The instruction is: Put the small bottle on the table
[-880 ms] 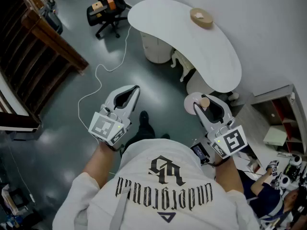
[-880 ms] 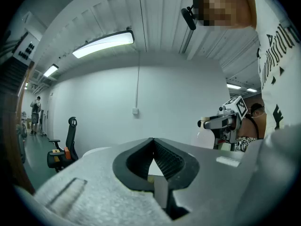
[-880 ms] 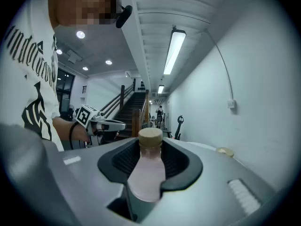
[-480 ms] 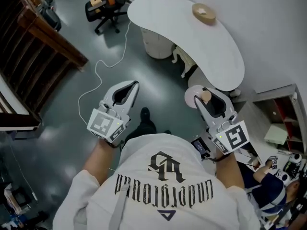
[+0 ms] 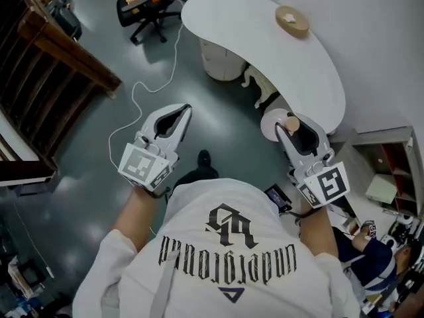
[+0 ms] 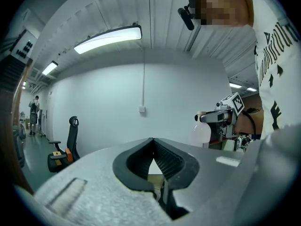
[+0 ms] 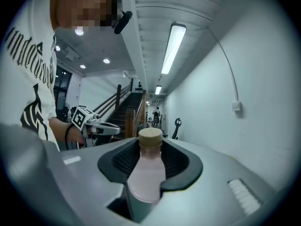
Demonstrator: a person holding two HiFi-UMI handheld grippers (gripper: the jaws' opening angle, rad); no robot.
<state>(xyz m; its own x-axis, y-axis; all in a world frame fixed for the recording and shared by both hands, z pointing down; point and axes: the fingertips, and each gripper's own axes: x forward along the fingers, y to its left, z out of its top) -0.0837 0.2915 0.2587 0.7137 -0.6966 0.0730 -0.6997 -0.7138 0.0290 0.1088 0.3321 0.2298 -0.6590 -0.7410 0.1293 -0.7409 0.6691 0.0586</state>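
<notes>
Holding the small bottle (image 7: 146, 175) upright, the right gripper (image 5: 292, 127) has its jaws closed on the bottle's neck and shoulder. The tan cap (image 7: 150, 136) stands just above the dark pads, and the pale, pinkish body hangs below them. In the head view the bottle is in the air over the dark floor (image 5: 99, 131), just off the near edge of the white curved table (image 5: 265, 42) and not resting on it. The left gripper (image 5: 183, 111) is held out roughly level over the floor, well apart from the right one. Its jaws meet at the tips with nothing between them, and only the wall shows through the gap behind the tips. On the table's far part sits a round tan thing (image 5: 292, 20) — what it is cannot be told. A black office chair (image 5: 147, 2) stands beyond the table's left end, and a white cable (image 5: 136, 98) trails across the floor from there toward the left gripper. The person's white shirt (image 5: 225, 244) with black print fills the bottom of the head view.
</notes>
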